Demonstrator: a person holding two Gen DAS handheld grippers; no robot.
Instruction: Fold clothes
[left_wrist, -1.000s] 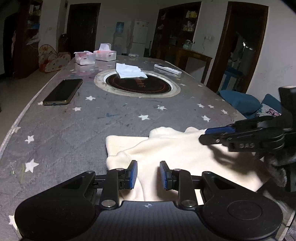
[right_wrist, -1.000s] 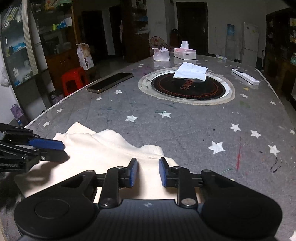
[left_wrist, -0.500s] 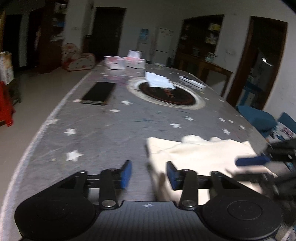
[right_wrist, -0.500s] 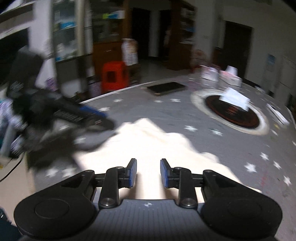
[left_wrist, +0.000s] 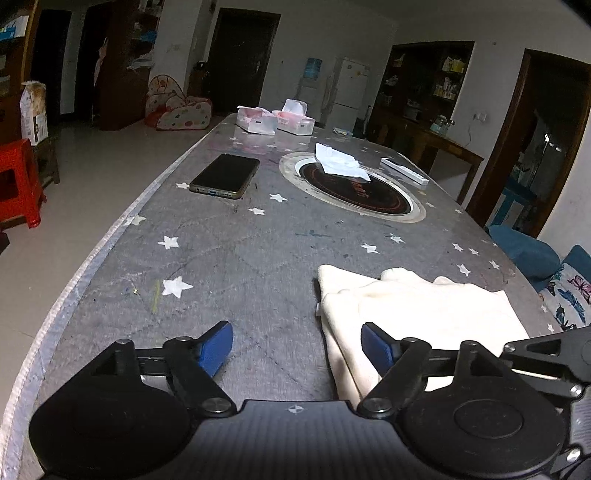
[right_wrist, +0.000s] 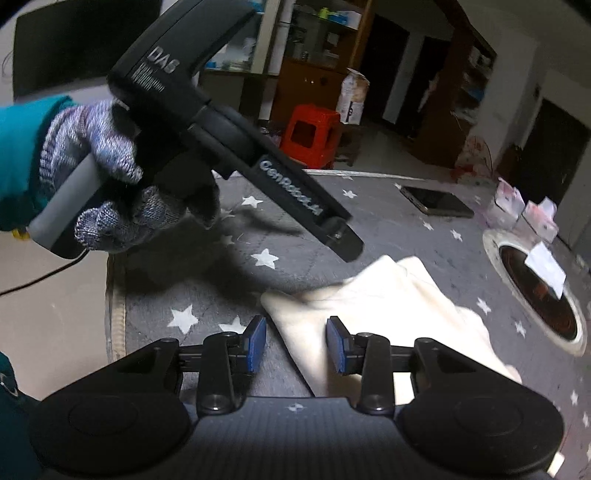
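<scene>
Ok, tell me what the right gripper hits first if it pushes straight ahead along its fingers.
Most likely the cream garment: its near corner lies between the opening fingers of the right gripper, with nothing clamped yet. Depth is hard to judge.

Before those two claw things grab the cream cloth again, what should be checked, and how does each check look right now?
1. Left gripper free of cloth: ok, jaws opening, nothing pinched.
2. Right gripper free: ok, jaws opening, pads not pressing the cream garment between them.
3. Garment folded and lying on the table: ok.
4. Phone well away from the garment: ok.
5. Fold edges neatly lined up: cannot tell.
</scene>
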